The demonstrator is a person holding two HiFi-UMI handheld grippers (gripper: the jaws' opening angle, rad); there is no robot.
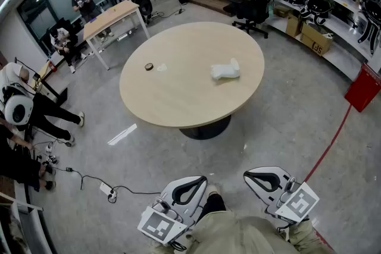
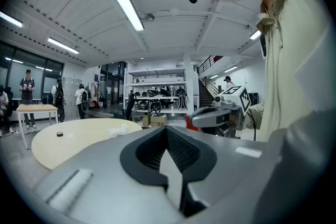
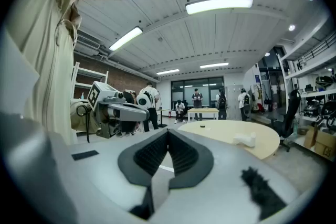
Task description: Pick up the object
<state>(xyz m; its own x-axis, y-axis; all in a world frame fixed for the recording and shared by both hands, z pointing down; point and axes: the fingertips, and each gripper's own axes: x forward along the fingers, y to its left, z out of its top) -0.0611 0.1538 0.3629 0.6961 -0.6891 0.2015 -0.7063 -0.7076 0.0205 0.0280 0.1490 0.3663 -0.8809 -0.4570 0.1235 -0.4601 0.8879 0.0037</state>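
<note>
A white crumpled object (image 1: 225,71) lies on the round wooden table (image 1: 178,105), right of its middle. It also shows far off as the white object (image 2: 118,130) in the left gripper view and the white object (image 3: 244,139) in the right gripper view. A small dark disc (image 1: 149,66) rests on the table's left part. My left gripper (image 1: 200,179) and right gripper (image 1: 250,175) are held low by my body, well short of the table. Each is shut and empty: the left gripper (image 2: 167,129) and right gripper (image 3: 168,131) have their jaws meeting at the tips.
Grey floor lies between me and the table. A black office chair (image 1: 256,0) and shelves stand behind it on the right, a red bin (image 1: 363,87) at far right. A rectangular table (image 1: 113,18) and several people are at the left. A cable with a power strip (image 1: 107,190) lies on the floor.
</note>
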